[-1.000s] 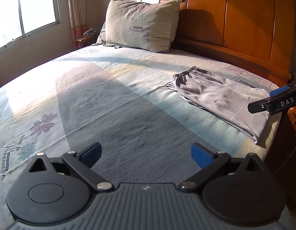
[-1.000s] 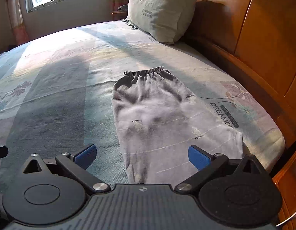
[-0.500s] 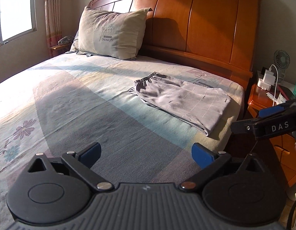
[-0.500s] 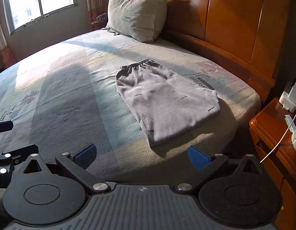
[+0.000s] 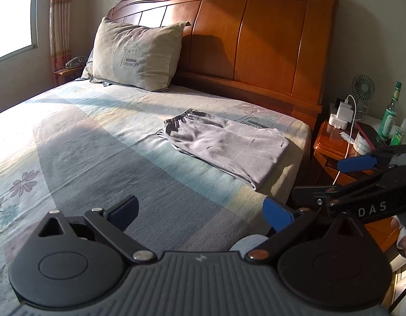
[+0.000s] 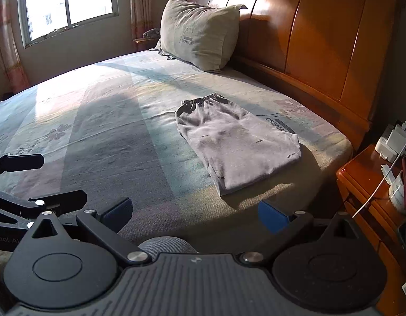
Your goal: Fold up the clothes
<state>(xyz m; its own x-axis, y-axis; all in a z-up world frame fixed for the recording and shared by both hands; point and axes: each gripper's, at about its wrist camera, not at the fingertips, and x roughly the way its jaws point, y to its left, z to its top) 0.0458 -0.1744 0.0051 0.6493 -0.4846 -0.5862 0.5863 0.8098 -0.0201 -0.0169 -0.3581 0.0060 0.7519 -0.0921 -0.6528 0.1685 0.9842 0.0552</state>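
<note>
pants (image 6: pixel 237 144) lay folded flat near the bed (image 5: pixel 124 158) corner by the headboard, waistband toward the pillow (image 5: pixel 137 55). fold looked done, so the step in hand was probably backing off: best to pull straight away, keep clear of the cloth, don't snag the loose hem end. left gripper (image 5: pixel 200 209) jaws were wide, empty, touching nothing. right gripper (image 6: pixel 195 212) same: wide, empty, well short of the pants.
</note>
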